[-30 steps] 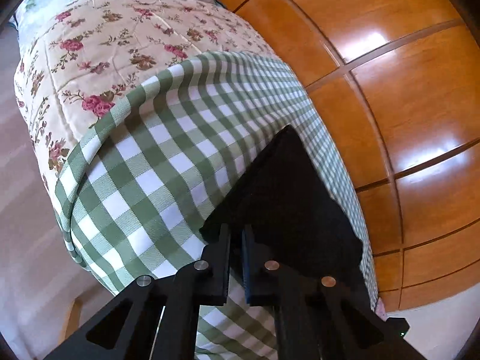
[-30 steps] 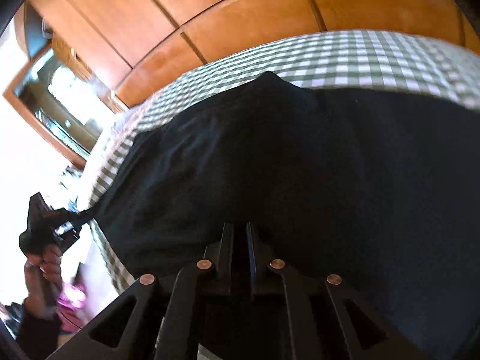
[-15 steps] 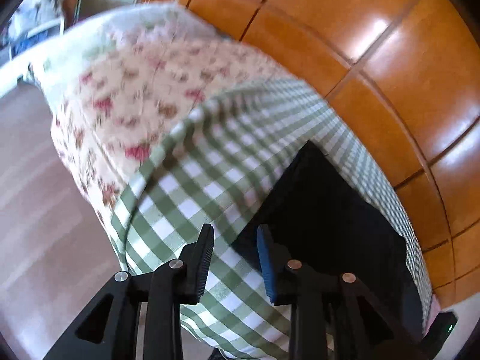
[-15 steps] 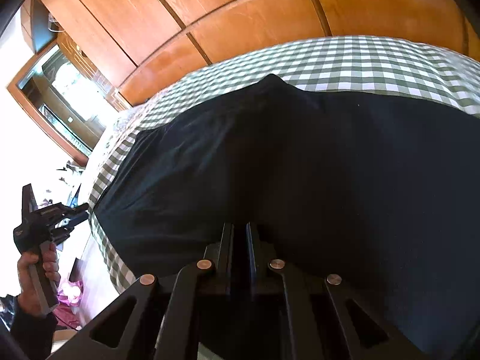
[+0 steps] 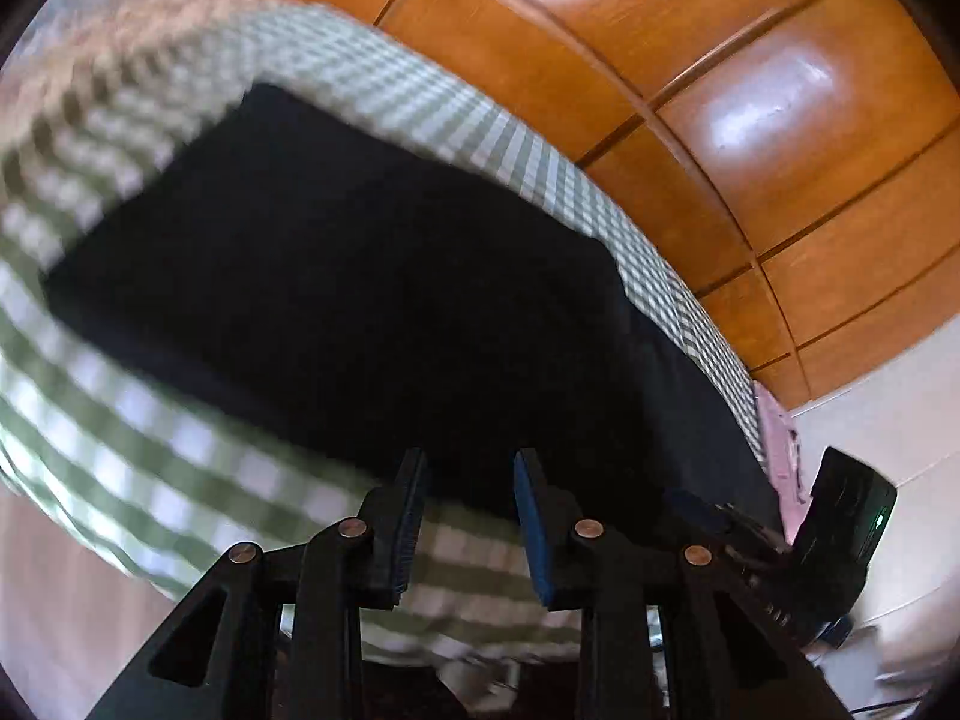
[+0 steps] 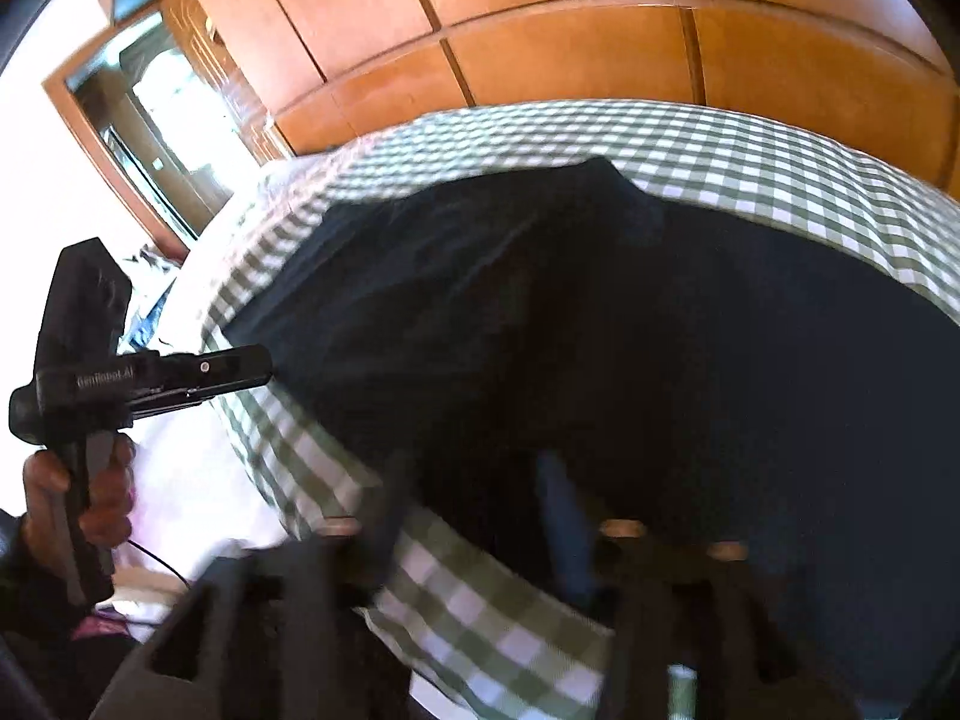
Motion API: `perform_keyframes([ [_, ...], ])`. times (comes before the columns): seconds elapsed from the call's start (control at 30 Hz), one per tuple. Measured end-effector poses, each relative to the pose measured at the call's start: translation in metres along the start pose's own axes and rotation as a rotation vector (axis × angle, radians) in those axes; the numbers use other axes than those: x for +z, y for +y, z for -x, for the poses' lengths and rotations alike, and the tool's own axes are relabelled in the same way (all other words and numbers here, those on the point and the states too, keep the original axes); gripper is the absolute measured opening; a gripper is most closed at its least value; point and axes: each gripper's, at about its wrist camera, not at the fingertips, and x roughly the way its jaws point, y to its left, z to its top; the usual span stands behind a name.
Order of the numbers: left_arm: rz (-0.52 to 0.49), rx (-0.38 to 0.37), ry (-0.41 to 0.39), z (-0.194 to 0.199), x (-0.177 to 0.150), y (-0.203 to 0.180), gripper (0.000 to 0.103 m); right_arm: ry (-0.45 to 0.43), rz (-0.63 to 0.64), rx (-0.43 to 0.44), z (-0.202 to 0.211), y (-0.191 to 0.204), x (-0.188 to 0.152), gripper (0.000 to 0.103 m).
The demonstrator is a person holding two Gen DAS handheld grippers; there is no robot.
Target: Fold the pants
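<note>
- Dark navy pants (image 5: pixel 372 300) lie spread flat on a bed covered by a green-and-white checked bedspread (image 5: pixel 150 450). They fill most of the bed's top, and their near edge runs close to the bed's front edge.
- A wall of glossy wooden wardrobe panels (image 5: pixel 750 120) rises behind the bed's far edge.
- The left gripper (image 5: pixel 470 516) hovers at the front edge of the bed. Its fingers are spread apart and hold nothing; checked cloth and the pants' near edge show through the gap.
- The right gripper (image 6: pixel 474 516) is motion-blurred. Its fingers also appear spread, with no cloth pinched between them, and they sit over the pants' near edge.
- In the right wrist view, a hand (image 6: pixel 78 498) holds the left gripper's handle just off the bed's left edge, near one corner of the pants.
- The fabric looks soft, light and limp. It will likely sag and slide on the bedspread.
- Best hold, I judge: pinch a corner or hem through all its layers, one gripper at each end of an edge.
</note>
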Motion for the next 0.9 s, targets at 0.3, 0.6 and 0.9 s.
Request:
perform_keyframes([
  [0.3, 0.114, -0.057, 0.013, -0.007, -0.007, 0.013, 0.029, -0.007, 0.007, -0.016, -0.003, 0.002, -0.011, 0.054],
  [0.6, 0.092, -0.074, -0.024, -0.012, -0.002, 0.003, 0.010, -0.012, 0.056, -0.069, -0.008, 0.006, -0.012, 0.042],
  [0.9, 0.047, -0.053, -0.036, -0.003, -0.006, 0.008, 0.000, -0.016, 0.075, -0.058, -0.001, 0.009, -0.015, 0.007],
])
